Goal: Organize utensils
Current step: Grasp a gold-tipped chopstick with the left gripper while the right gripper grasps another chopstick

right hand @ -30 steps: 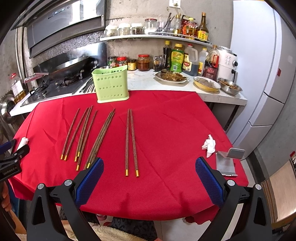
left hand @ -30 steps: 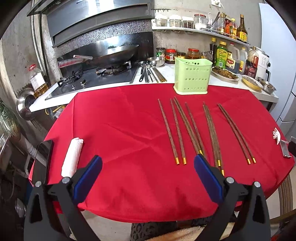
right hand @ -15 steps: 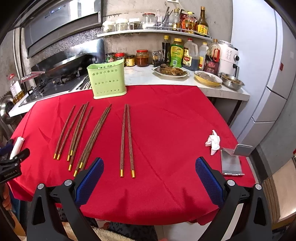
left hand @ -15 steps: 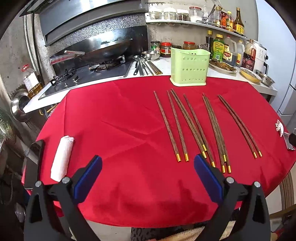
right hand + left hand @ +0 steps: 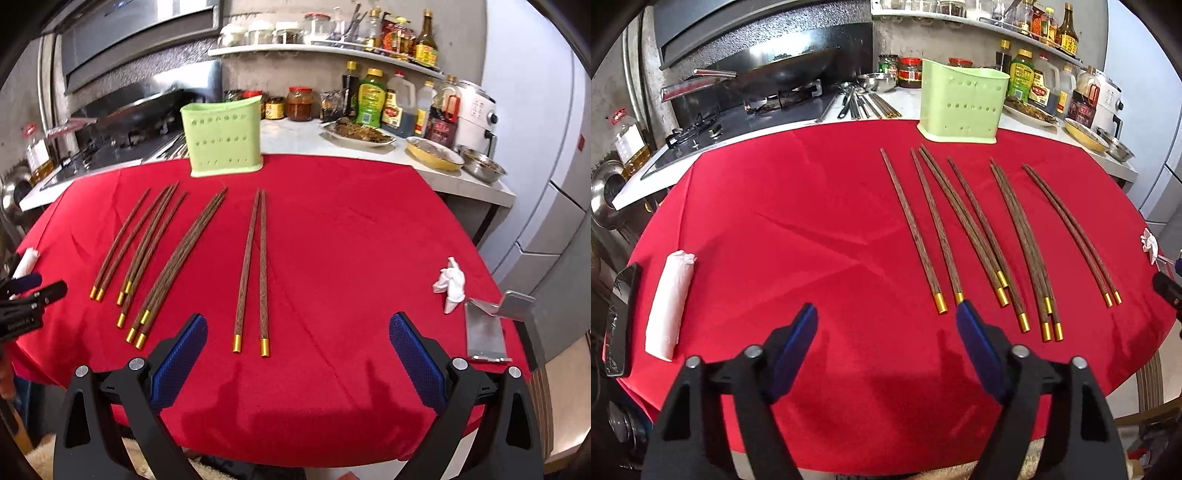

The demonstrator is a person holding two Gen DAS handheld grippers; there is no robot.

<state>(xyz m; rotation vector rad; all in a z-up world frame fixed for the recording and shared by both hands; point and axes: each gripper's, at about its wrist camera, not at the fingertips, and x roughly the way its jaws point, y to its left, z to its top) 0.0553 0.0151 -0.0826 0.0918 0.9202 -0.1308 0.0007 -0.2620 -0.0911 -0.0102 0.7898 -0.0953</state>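
Ten dark wooden chopsticks (image 5: 964, 225) with gold tips.

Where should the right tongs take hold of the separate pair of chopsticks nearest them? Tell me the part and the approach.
Grip the pair of chopsticks near their gold-capped ends, coming down from above at the table's near edge. Both lie flat on the red cloth, side by side, caps towards the right tongs, which are open and empty. A pinch across both sticks should gather them together.
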